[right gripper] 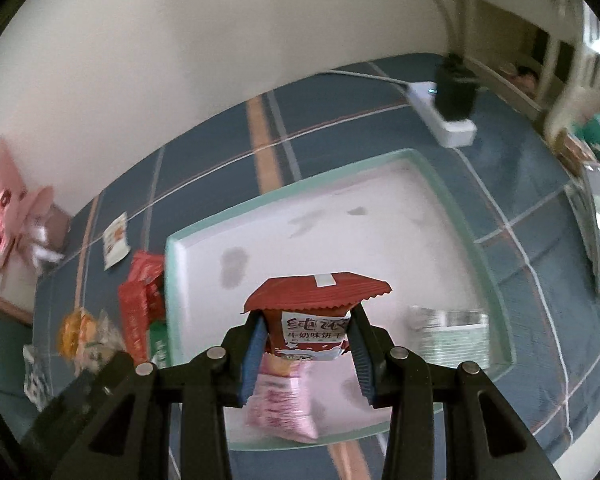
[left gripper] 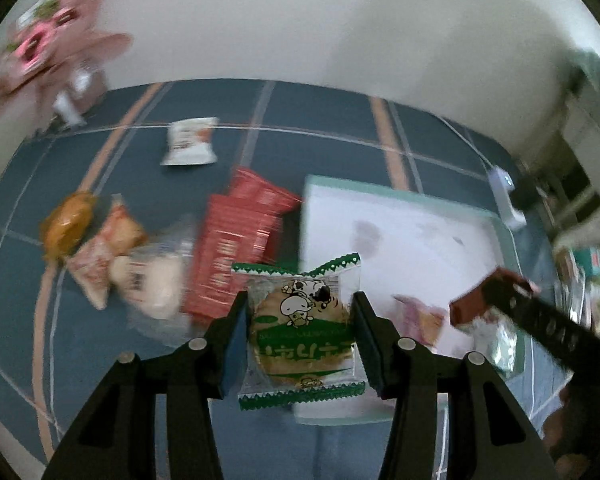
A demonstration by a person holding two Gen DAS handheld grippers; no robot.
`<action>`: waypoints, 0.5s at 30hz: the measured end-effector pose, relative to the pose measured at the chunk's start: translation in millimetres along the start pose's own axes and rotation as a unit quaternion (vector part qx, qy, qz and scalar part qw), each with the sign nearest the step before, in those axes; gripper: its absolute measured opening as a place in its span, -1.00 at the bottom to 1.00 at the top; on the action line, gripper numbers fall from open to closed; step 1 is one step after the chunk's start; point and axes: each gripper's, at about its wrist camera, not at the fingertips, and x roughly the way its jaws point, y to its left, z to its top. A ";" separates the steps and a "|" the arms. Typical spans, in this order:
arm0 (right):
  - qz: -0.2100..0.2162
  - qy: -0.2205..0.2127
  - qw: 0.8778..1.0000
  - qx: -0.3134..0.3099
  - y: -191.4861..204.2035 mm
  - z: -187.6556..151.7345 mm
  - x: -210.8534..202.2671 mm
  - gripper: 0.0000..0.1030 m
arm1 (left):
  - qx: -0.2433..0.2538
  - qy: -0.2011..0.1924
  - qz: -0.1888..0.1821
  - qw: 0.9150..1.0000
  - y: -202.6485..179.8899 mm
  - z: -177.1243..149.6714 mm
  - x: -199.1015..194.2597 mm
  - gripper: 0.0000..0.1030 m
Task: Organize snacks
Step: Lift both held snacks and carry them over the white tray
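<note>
Left wrist view: left tongs (left gripper: 300, 332) clamp a green cracker pack (left gripper: 300, 328) above the tray (left gripper: 400, 196); right tongs (right gripper: 306, 346) grip a red biscuit pack (right gripper: 314, 320) over it, both apparently bound for sorting inside.

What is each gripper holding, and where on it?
Left gripper: green-edged cracker packet, by its side edges. Right gripper: red-topped biscuit packet, by its sides.

The red-topped packet (right gripper: 315, 330) reads "牛奶味饼干"; other packets' print is illegible.
</note>
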 end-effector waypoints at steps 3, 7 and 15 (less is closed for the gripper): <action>-0.007 -0.003 1.000 0.022 -19.1 2.3 -1.1 -0.19 | 0.036 0.009 -0.007 0.999 -20.9 -4.7 8.8 0.00; -0.019 -0.004 0.999 0.040 -38.6 4.7 -1.6 -0.19 | 0.062 0.019 -0.006 0.998 -35.7 -9.1 22.3 0.00; -0.022 0.027 0.998 0.043 -48.7 2.5 17.1 -0.19 | 0.063 0.037 -0.004 0.997 -38.3 -14.4 49.0 0.00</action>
